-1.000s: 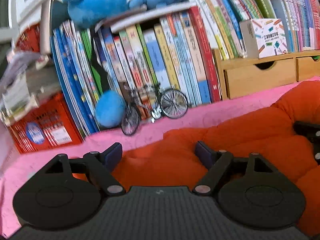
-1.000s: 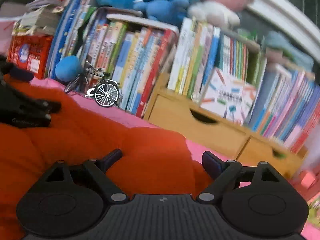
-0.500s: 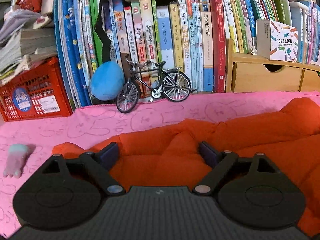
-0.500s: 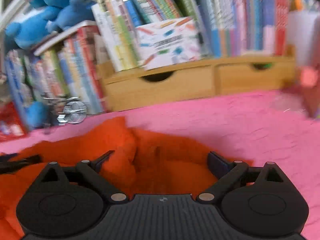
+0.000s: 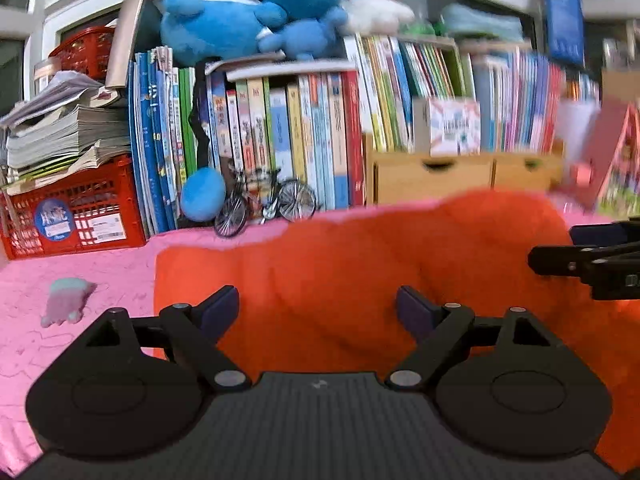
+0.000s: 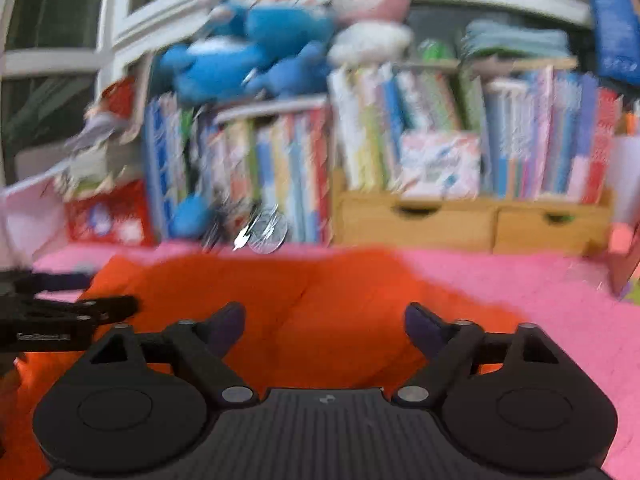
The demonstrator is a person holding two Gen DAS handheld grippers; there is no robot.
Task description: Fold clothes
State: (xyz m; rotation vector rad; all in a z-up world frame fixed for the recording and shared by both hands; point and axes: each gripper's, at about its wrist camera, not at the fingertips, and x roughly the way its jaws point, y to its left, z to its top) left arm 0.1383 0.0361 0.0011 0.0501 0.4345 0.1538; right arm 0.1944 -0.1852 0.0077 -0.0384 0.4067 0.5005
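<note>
The left gripper [image 5: 318, 310] stands wide apart above the orange garment [image 5: 360, 272], and its pads do not press on the cloth; nothing is pinched between the fingers. The right gripper [image 6: 320, 326] also hangs over the garment with its jaws closing; orange cloth lies in the gap beneath them, but the pads stand clear of it and grip nothing. In the left wrist view the right gripper enters at the right edge, beside the raised part of the garment; whether it touches the cloth there cannot be told. The garment lies on the pink cover [image 5: 80, 272], spread from a straight left edge across to the right, where it bulges higher. Its surface shows soft folds and creases. To the left of the garment a small pale toy [image 5: 66, 300] lies on the cover, well apart from it. Behind the far edge of the garment stands a model bicycle [image 5: 266, 208], against a row of upright books [image 5: 280, 140].
</note>
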